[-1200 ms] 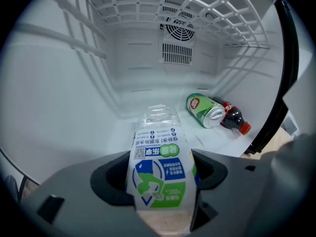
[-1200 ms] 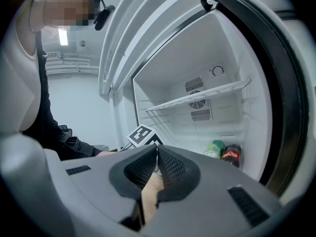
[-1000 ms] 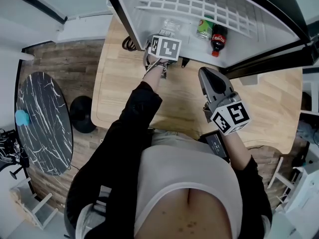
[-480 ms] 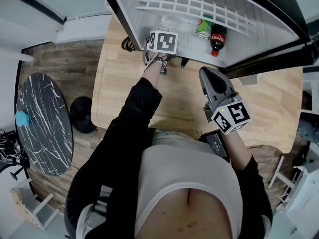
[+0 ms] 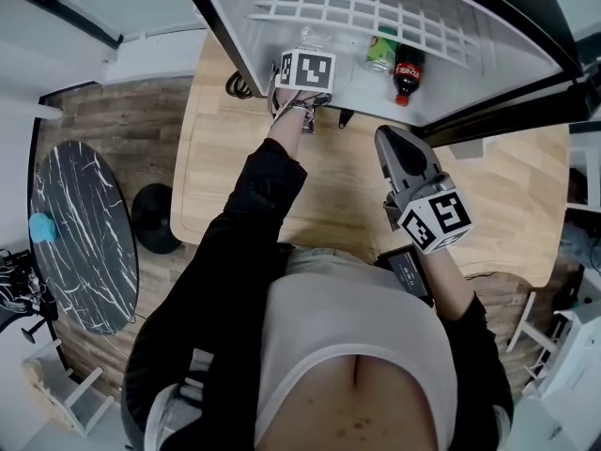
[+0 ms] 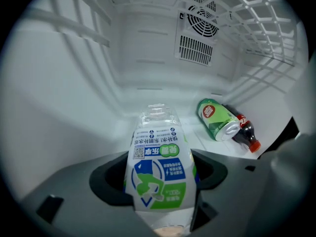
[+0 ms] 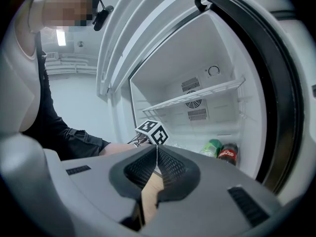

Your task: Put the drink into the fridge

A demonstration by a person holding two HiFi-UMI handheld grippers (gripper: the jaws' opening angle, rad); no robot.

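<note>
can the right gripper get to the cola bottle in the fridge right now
Probably yes: the fridge is open and nothing lies between the right gripper and the cola bottle, though its fingers are shut and must open first.

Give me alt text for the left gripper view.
The left gripper has its jaws shut on a clear bottle with a green and blue label, held inside the fridge. To its right, on the fridge floor, a green can lies on its side with a dark cola bottle beside it; a fan vent sits on the back wall.
</note>
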